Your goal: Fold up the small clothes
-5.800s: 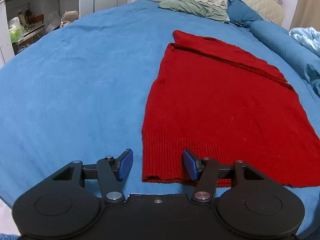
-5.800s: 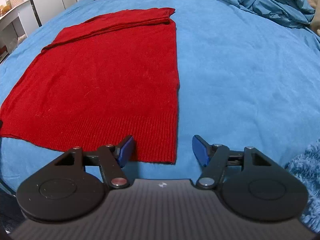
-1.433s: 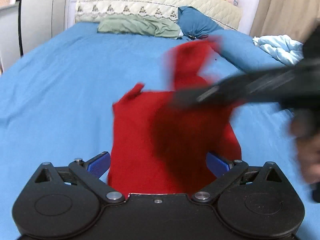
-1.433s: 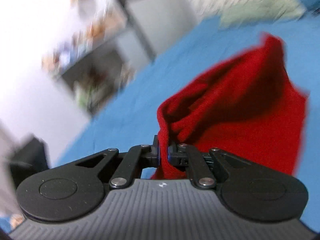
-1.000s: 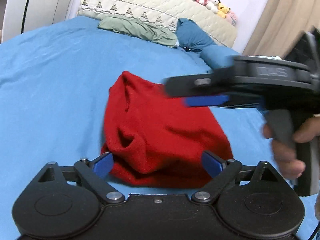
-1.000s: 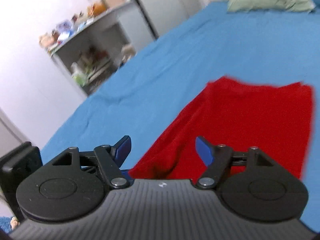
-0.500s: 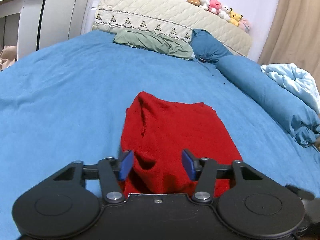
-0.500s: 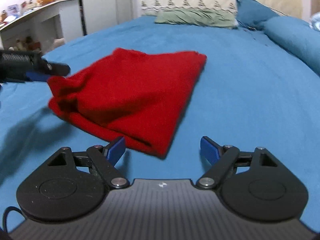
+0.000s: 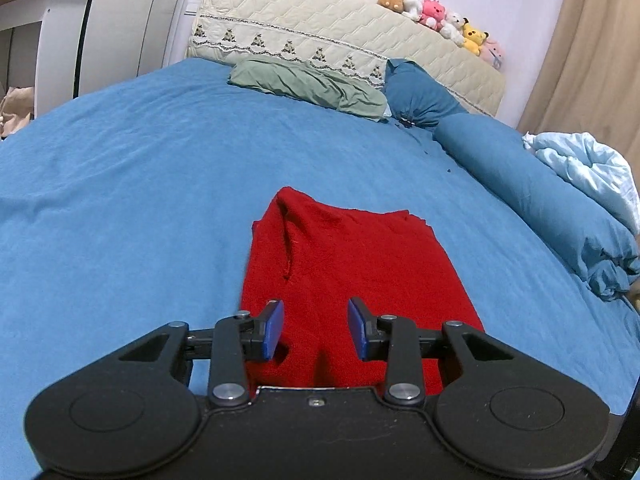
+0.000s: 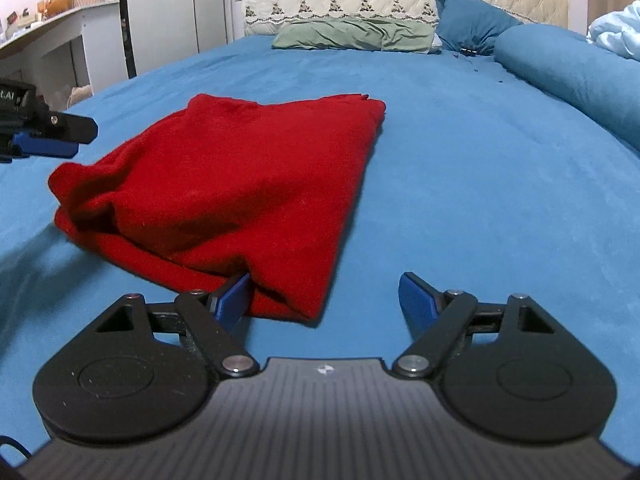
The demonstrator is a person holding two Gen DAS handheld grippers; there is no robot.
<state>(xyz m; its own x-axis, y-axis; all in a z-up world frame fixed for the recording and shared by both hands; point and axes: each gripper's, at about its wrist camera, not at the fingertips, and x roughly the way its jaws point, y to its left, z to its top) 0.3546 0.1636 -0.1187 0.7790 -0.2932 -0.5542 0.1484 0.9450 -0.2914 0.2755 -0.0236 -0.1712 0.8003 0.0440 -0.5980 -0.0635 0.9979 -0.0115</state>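
Observation:
A red knit garment [image 9: 352,264] lies folded over in a thick rectangle on the blue bed [image 9: 120,208]; its near edge is lumpy. It also shows in the right wrist view [image 10: 240,176]. My left gripper [image 9: 315,330] hovers over the garment's near edge with its jaws part open and nothing between them. My right gripper [image 10: 324,298] is wide open at the garment's near right corner, its left blue pad against the cloth. The left gripper's fingers [image 10: 48,136] show at the left edge of the right wrist view.
A green pillow [image 9: 308,86], a blue pillow [image 9: 420,96] and a rolled blue duvet [image 9: 540,200] lie toward the headboard and right side. A light blue quilt [image 9: 592,164] sits far right. A white desk and wardrobe [image 10: 60,40] stand left of the bed.
The left gripper's jaws have narrowed and it has edged forward over the garment. The right gripper has moved in lower to the garment's near right corner. The garment lies still.

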